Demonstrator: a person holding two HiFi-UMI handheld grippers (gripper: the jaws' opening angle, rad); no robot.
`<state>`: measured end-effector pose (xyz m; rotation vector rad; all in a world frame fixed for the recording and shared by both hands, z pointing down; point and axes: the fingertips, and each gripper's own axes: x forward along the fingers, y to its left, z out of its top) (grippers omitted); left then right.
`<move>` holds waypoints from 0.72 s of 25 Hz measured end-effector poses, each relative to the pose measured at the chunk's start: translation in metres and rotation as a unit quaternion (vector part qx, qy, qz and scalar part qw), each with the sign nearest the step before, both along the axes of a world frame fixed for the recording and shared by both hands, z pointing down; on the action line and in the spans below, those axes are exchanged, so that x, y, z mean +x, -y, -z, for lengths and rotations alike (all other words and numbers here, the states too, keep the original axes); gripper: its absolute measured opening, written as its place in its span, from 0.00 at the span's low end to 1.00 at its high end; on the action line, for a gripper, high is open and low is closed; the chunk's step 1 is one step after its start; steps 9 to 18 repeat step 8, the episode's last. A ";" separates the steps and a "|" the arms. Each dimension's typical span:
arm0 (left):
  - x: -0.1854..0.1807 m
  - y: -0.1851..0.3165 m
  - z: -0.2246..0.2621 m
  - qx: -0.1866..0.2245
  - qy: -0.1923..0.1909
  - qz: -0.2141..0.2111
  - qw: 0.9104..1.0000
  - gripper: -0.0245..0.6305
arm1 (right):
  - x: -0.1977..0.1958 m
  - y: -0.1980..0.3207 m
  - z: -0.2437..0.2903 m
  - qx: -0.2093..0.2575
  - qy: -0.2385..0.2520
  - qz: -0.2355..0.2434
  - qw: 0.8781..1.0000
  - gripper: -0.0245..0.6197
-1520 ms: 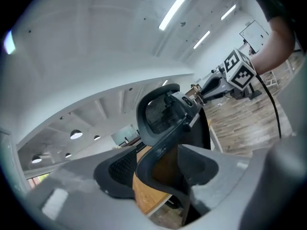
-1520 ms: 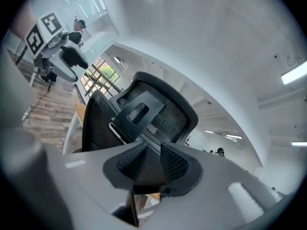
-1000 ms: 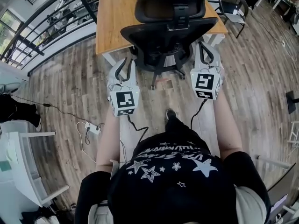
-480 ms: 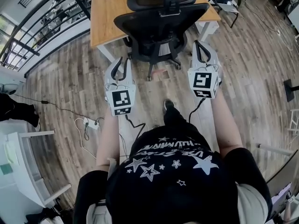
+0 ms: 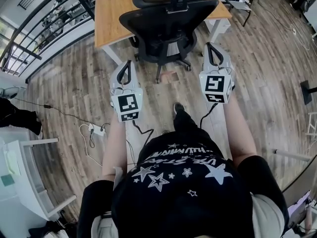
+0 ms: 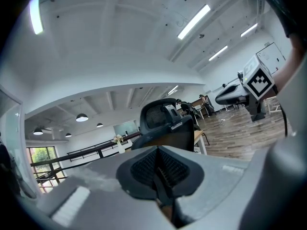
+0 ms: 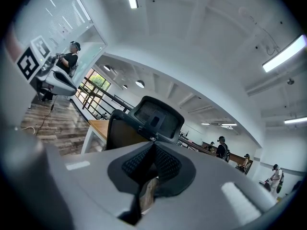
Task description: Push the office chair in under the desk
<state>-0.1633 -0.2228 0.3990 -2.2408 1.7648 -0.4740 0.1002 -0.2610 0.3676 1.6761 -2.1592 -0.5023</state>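
The black office chair (image 5: 167, 21) stands with its back to me at the front edge of the wooden desk (image 5: 111, 14), its seat partly beneath the top. My left gripper (image 5: 126, 63) is low at the chair's left rear, apart from it. Its jaws have just been closing and now meet with nothing between them. My right gripper (image 5: 212, 46) is at the chair's right rear, shut and empty, also clear of the chair. In the left gripper view, the chair (image 6: 168, 123) rises beyond the left gripper (image 6: 157, 150). In the right gripper view, the chair (image 7: 148, 121) lies ahead of the right gripper (image 7: 153, 145).
A second chair (image 5: 241, 1) stands at the desk's far right. A black railing (image 5: 39, 26) runs along the left. A power strip with cables (image 5: 96, 132) lies on the wooden floor at my left, and white furniture (image 5: 25, 172) stands at the lower left. People (image 7: 221, 147) stand far off.
The left gripper's jaws have narrowed from a small gap to shut. The chair and desk now sit higher in the head view, and the gap between the chair and both grippers has grown.
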 end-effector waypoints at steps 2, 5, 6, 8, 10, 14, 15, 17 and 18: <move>-0.001 -0.001 0.000 -0.001 -0.002 0.001 1.000 0.04 | -0.001 -0.002 -0.001 0.000 -0.003 0.001 1.000 0.04; -0.002 -0.002 -0.002 -0.005 -0.003 0.002 1.000 0.04 | -0.002 -0.004 -0.002 -0.001 -0.003 0.002 1.000 0.04; -0.002 -0.003 -0.003 -0.008 -0.003 0.002 1.000 0.04 | -0.002 -0.005 -0.002 -0.001 -0.003 0.002 1.000 0.04; -0.003 -0.004 -0.005 -0.013 -0.003 0.003 1.000 0.04 | -0.002 -0.006 -0.004 -0.003 -0.003 0.001 1.000 0.04; -0.003 -0.004 -0.005 -0.013 -0.003 0.003 1.000 0.04 | -0.002 -0.006 -0.004 -0.003 -0.003 0.001 1.000 0.04; -0.003 -0.004 -0.005 -0.013 -0.003 0.003 1.000 0.04 | -0.002 -0.006 -0.004 -0.003 -0.003 0.001 1.000 0.04; -0.003 -0.004 -0.005 -0.013 -0.003 0.003 1.000 0.04 | -0.002 -0.006 -0.004 -0.003 -0.003 0.001 1.000 0.04; -0.003 -0.004 -0.005 -0.013 -0.003 0.003 1.000 0.04 | -0.002 -0.006 -0.004 -0.003 -0.003 0.001 1.000 0.04; -0.003 -0.004 -0.005 -0.013 -0.003 0.003 1.000 0.04 | -0.002 -0.006 -0.004 -0.003 -0.003 0.001 1.000 0.04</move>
